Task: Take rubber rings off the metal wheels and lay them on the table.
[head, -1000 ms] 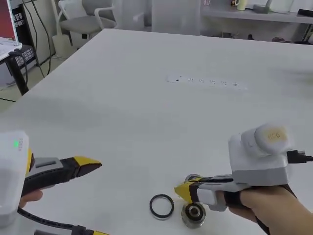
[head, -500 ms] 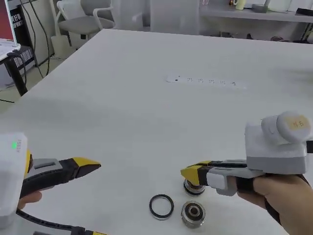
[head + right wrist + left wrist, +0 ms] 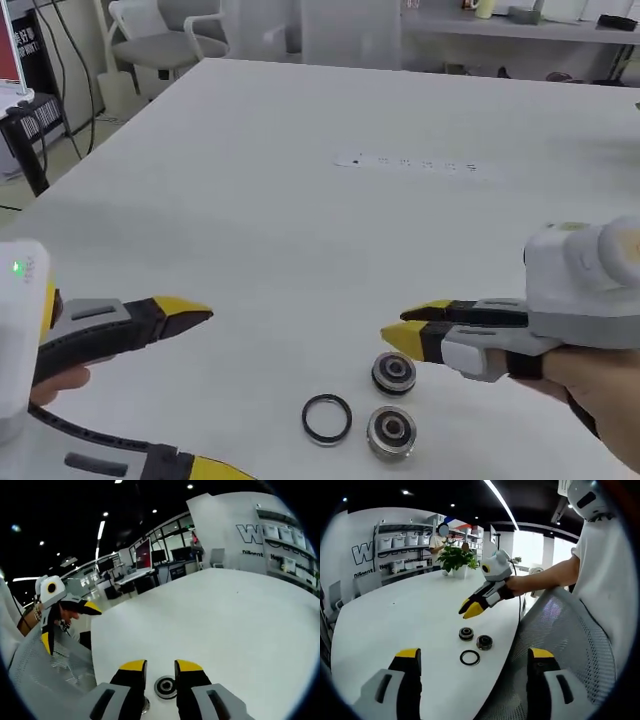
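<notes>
- In the head view the light is bright and even, coming from overhead; the white table [image 3: 300, 200] looks pale, with no hard glare.
- Only soft, faint shadows lie under the wheels [image 3: 393, 372] and the ring [image 3: 327, 418].
- The far background of the head view is slightly soft.
- Both gripper views are fisheye, so straight lines bow towards the edges.
- In those views the ceiling is dark, with a strip light [image 3: 500, 502] and small spots.
- The window [image 3: 525, 545] is blown out white.

L gripper [image 3: 197, 390]: jaws spread wide, held approx. level, tips pointing twd the R gripper [image 3: 405, 328]. R jaws nearly together, narrow gap, tips pointing back at L. R hand [image 3: 590, 385] wraps the grip; R arm [image 3: 545, 575] extended.
</notes>
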Action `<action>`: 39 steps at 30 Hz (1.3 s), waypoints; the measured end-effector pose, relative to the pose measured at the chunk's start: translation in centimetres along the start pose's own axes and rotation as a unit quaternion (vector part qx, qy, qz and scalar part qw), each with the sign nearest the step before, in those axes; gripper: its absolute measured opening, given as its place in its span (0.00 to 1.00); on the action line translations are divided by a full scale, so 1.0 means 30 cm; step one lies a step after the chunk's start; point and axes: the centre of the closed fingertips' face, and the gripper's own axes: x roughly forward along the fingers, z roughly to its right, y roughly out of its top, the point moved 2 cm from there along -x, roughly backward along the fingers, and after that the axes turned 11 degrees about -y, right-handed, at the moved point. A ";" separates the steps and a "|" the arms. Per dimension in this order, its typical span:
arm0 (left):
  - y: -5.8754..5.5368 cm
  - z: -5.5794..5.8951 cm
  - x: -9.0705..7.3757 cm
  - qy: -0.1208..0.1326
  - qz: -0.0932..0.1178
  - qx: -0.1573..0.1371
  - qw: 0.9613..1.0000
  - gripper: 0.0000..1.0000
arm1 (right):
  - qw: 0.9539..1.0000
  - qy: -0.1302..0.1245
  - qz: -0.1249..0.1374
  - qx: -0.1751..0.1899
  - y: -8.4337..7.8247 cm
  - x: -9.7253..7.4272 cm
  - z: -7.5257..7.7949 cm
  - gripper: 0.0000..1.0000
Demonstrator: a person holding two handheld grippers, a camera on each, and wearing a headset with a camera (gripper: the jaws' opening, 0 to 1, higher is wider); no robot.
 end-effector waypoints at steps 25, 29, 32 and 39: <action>0.341 -0.094 0.085 -0.040 0.016 0.148 0.988 0.81 | 0.997 -0.013 -0.062 -0.034 -0.145 -0.008 0.080 0.30; 0.376 -0.103 0.144 -0.059 0.016 0.164 0.985 0.80 | 0.996 -0.013 -0.075 -0.037 -0.166 -0.007 0.086 0.30; 0.390 -0.118 0.185 -0.064 0.017 0.170 0.983 0.77 | 0.996 -0.013 -0.078 -0.036 -0.172 -0.008 0.088 0.30; 0.379 -0.146 0.288 -0.090 0.006 0.178 0.980 0.76 | 0.996 -0.012 -0.080 -0.036 -0.178 -0.012 0.089 0.30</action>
